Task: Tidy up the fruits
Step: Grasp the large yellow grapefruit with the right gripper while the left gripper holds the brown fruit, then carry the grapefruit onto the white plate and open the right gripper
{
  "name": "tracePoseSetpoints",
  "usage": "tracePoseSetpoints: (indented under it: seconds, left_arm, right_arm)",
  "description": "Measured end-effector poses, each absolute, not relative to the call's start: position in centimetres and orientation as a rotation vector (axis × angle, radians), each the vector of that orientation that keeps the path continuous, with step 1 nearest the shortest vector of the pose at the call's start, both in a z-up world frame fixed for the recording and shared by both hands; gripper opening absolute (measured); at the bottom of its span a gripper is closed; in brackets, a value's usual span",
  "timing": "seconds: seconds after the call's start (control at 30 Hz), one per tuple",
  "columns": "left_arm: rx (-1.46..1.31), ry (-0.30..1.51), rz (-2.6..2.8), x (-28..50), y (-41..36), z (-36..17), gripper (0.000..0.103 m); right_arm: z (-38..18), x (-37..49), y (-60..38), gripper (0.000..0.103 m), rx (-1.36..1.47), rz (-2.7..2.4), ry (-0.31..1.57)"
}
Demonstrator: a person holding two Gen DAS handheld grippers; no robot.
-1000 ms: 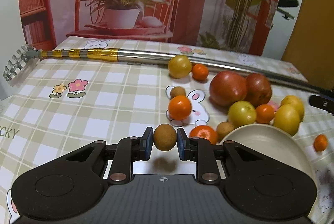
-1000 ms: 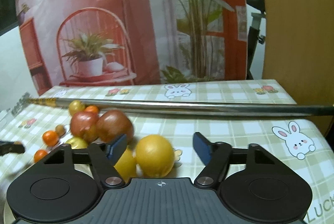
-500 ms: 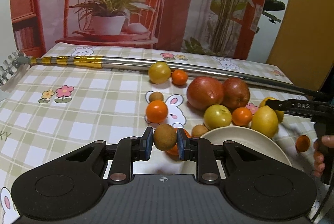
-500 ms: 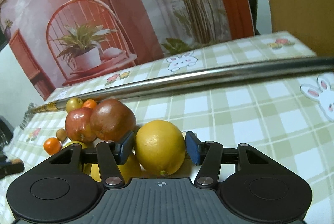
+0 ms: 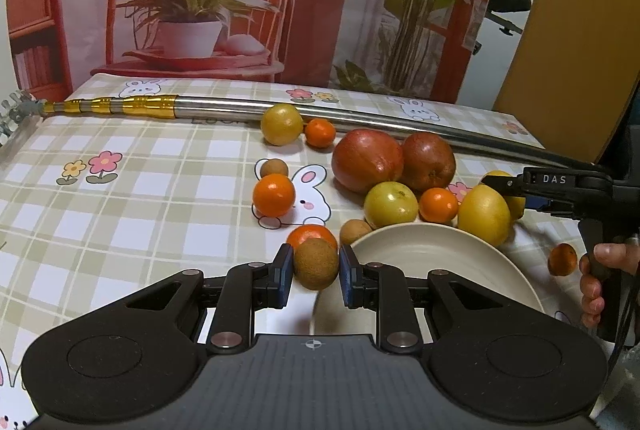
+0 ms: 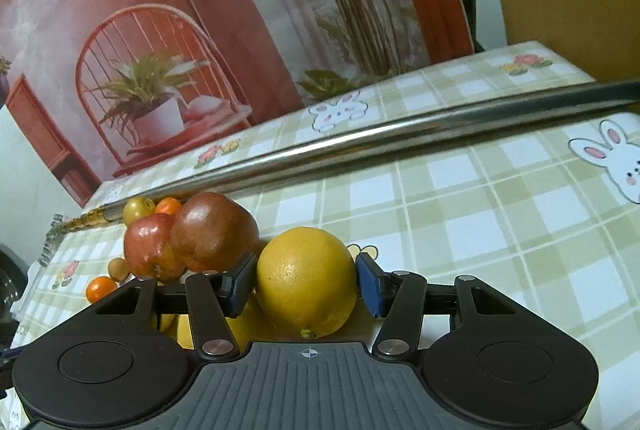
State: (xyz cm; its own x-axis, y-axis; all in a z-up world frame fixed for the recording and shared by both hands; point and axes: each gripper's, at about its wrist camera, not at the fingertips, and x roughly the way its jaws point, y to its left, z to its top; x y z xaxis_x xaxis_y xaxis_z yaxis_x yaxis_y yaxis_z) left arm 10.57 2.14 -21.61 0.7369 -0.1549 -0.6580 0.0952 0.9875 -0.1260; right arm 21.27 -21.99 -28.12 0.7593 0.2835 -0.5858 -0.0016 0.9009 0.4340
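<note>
In the left wrist view my left gripper (image 5: 315,276) is shut on a small brown round fruit (image 5: 315,264), held just above the left rim of a cream plate (image 5: 436,256). In the right wrist view my right gripper (image 6: 306,286) is shut on a large yellow lemon (image 6: 306,282), both blue pads pressing its sides. Two big red fruits (image 6: 200,238) sit just left of that lemon. A second lemon (image 5: 484,213) lies by the plate's far rim.
Tangerines (image 5: 274,195), yellow-green fruits (image 5: 391,204), small brown fruits (image 5: 354,230) and the red fruits (image 5: 367,161) are scattered beyond the plate. A long metal pole (image 5: 360,117) crosses the checked tablecloth at the back. A person's hand (image 5: 604,270) is at the right edge.
My left gripper has carried the brown fruit rightward to the plate's rim. My right gripper, open around the lemon a second ago, has shut on it and tilted.
</note>
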Motion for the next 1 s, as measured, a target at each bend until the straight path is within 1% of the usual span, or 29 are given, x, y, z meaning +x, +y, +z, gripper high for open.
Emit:
tracePoseSetpoints:
  seconds: [0.33,0.67,1.0]
  left_arm:
    - [-0.089,0.738,-0.159,9.2,1.6,-21.6,0.026]
    - [-0.057,0.733,-0.191,7.3,0.6,-21.5,0.026]
    - [-0.051,0.763,-0.225,6.1,0.0,-22.4,0.026]
  right_arm:
    - [-25.5,16.8,-20.9,0.05,0.371,0.156,0.612]
    - [-23.7,12.2,-18.6,0.05,0.348,0.211,0.578]
    - [-24.4,9.3,-13.9,0.05,0.248,0.299,0.634]
